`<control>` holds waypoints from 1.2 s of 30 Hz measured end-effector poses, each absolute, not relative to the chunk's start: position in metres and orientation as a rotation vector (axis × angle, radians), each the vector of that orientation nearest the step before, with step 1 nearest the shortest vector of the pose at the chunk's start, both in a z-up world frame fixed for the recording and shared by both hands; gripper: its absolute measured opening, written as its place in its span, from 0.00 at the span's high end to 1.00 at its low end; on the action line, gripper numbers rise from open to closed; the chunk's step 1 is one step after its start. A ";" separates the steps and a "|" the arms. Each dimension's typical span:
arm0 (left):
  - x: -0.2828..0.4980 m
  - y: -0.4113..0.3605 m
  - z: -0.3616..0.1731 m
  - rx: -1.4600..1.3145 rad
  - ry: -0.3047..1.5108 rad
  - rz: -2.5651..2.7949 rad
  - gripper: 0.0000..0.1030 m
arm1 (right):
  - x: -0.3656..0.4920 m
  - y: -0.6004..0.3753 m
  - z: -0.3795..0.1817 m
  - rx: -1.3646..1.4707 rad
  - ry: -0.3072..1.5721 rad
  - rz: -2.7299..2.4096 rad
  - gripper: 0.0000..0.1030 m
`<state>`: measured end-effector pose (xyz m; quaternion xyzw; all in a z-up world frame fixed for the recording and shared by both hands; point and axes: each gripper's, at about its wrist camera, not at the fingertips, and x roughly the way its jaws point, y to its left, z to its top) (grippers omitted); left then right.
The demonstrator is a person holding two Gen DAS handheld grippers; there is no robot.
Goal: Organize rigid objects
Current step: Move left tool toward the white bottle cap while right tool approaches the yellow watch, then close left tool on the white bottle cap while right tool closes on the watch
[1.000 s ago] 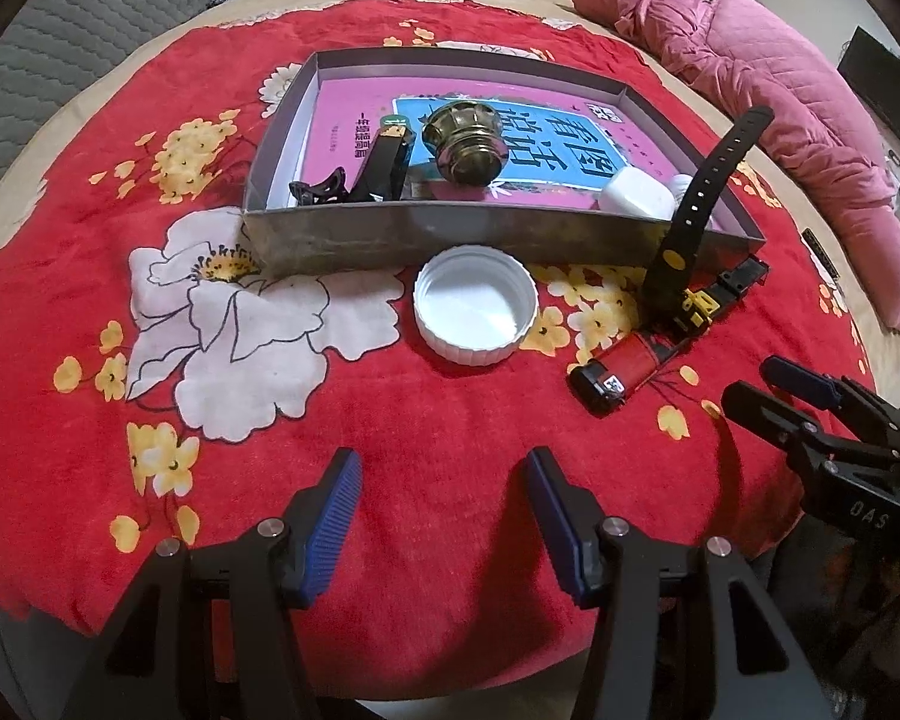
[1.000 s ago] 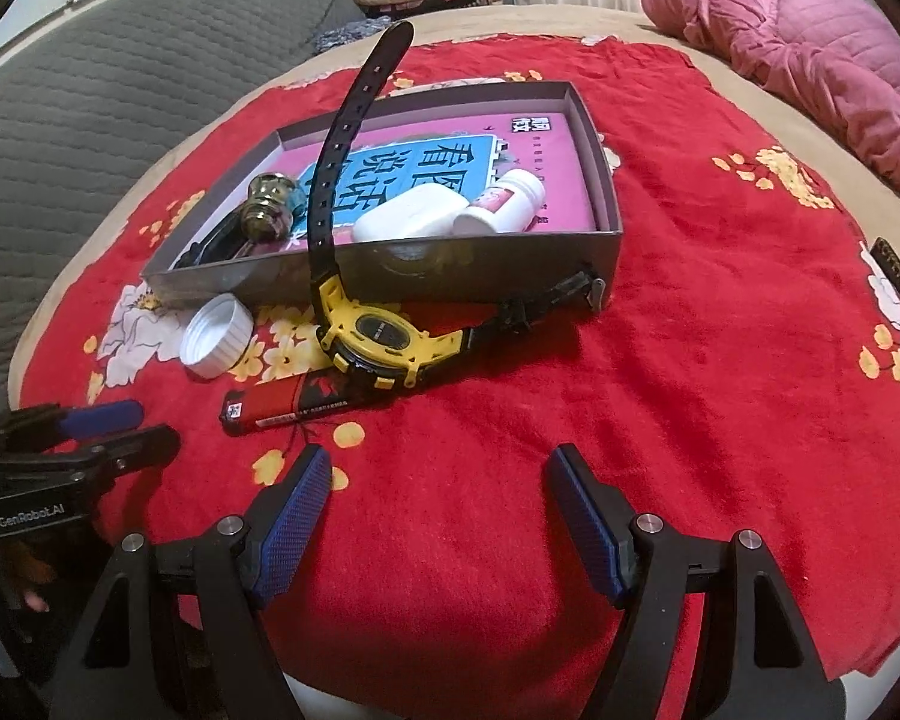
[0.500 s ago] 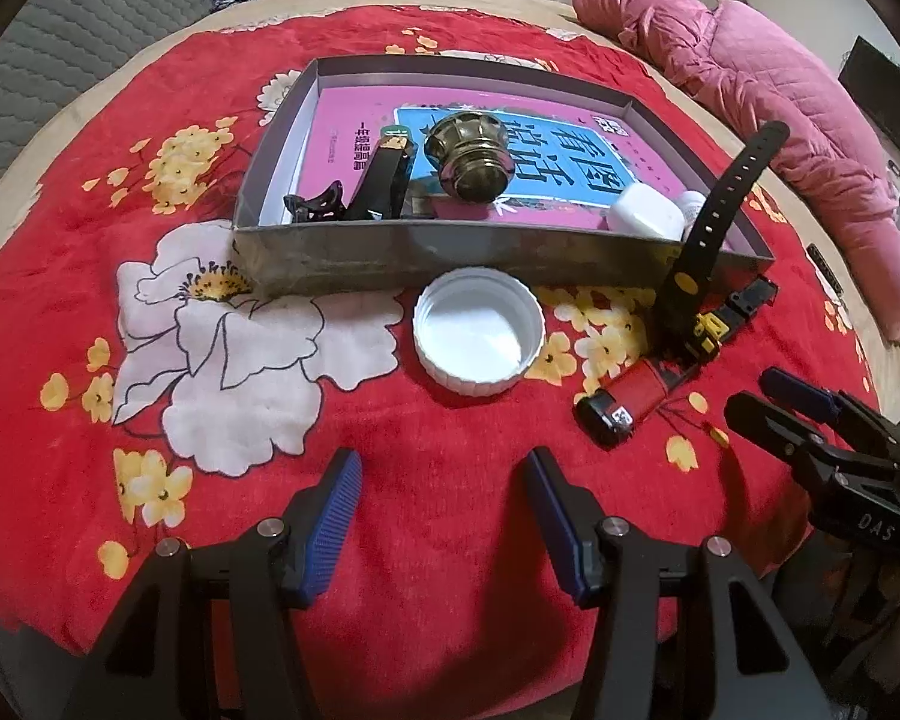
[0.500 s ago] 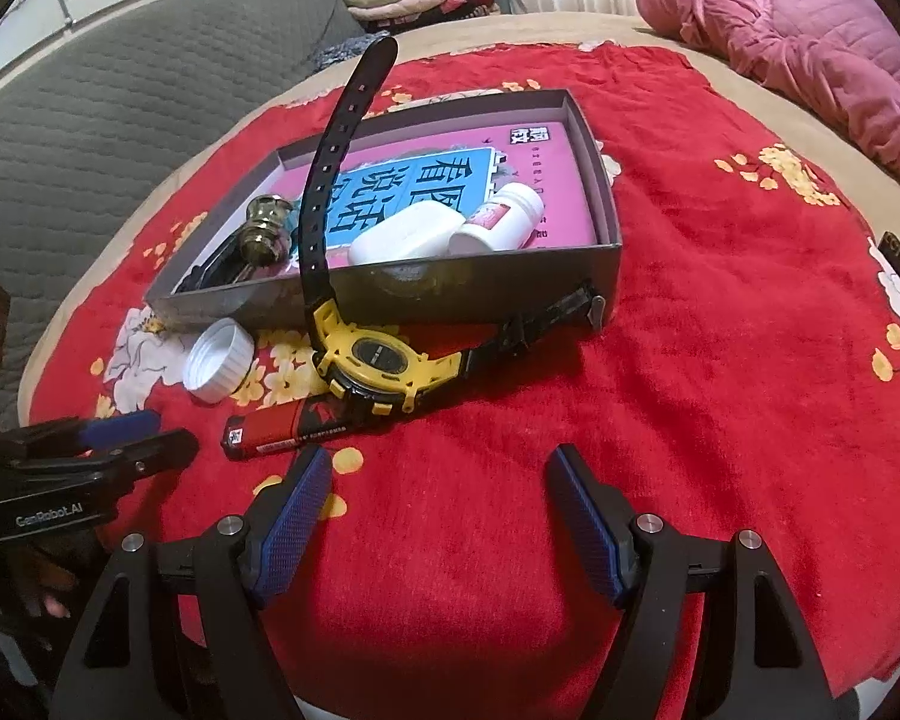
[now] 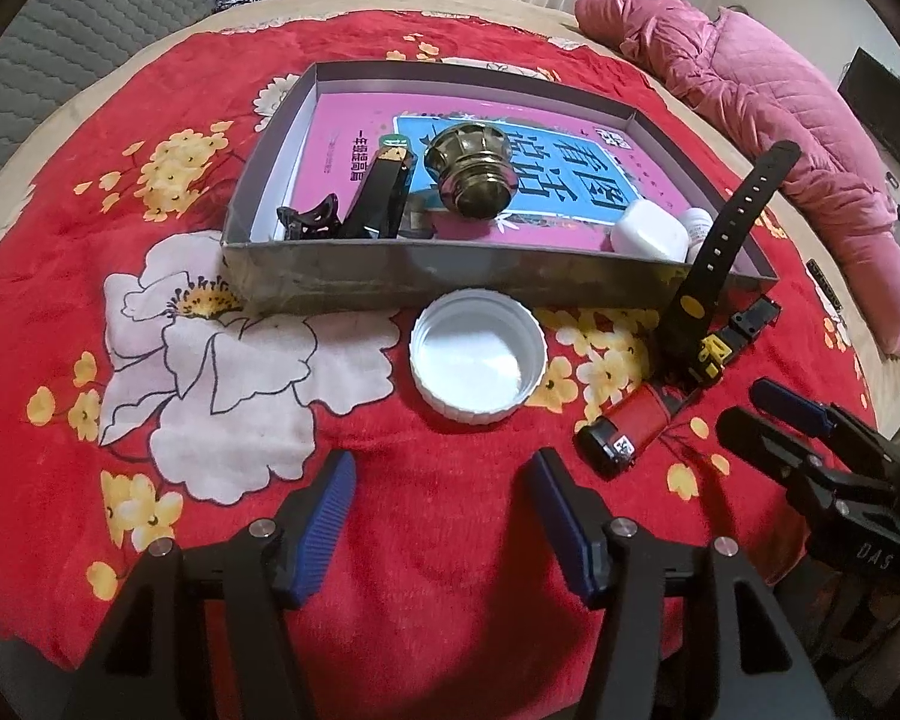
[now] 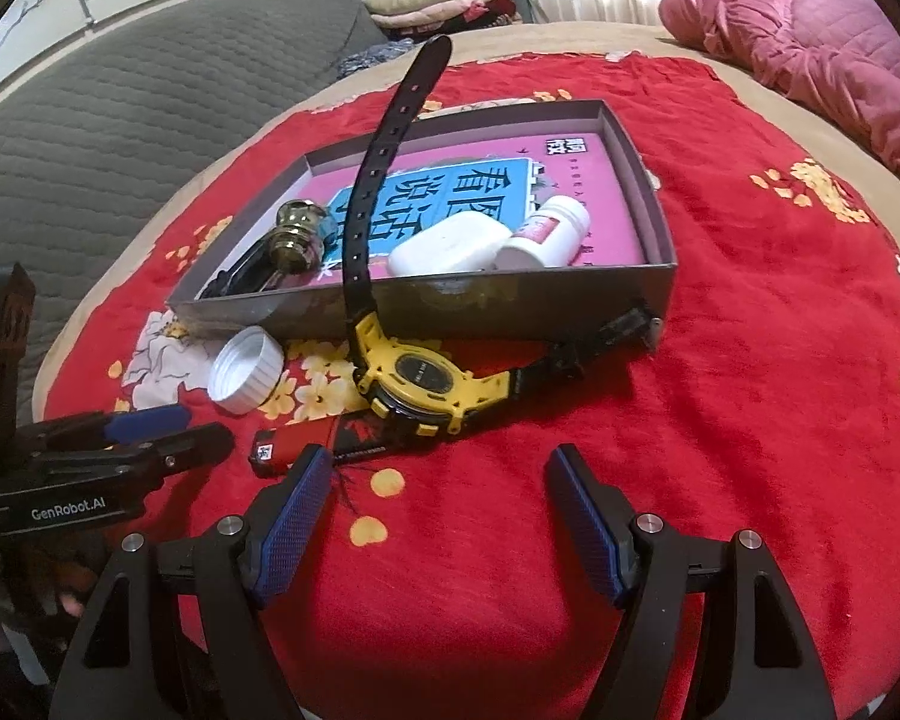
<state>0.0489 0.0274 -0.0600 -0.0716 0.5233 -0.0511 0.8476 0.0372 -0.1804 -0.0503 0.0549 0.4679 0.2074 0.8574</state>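
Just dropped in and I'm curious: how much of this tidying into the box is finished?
Partly done. The grey box already holds a brass knob, a white case, a pill bottle and some dark items. Nothing is in hand: the left hand-held gripper and right hand-held gripper are open and empty. The white cap, yellow watch and red lighter remain outside.

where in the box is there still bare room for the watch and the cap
The box is free along its far side, behind the knob, and in the far right corner beyond the bottle. The near left corner is crowded: clip, black bar and knob. The white case and bottle fill the near right.
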 end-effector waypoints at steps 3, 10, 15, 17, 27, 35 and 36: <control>0.051 0.030 -0.061 -0.168 1.096 -0.115 0.41 | 0.039 -0.179 -0.052 0.120 0.982 0.442 0.26; 0.055 0.032 -0.060 -0.194 1.085 -0.113 0.41 | 0.044 -0.180 -0.053 0.157 0.974 0.445 0.26; 0.060 0.033 -0.061 -0.211 1.080 -0.112 0.41 | 0.046 -0.181 -0.055 0.170 0.972 0.450 0.26; 0.061 0.032 -0.061 -0.210 1.079 -0.112 0.41 | 0.046 -0.181 -0.054 0.175 0.968 0.452 0.26; 0.066 0.031 -0.063 -0.218 1.076 -0.117 0.41 | 0.053 -0.178 -0.057 0.202 0.955 0.472 0.26; 0.073 0.030 -0.065 -0.222 1.076 -0.116 0.41 | 0.061 -0.174 -0.060 0.216 0.947 0.474 0.26; 0.073 0.029 -0.066 -0.220 1.076 -0.116 0.41 | 0.062 -0.174 -0.060 0.219 0.946 0.473 0.26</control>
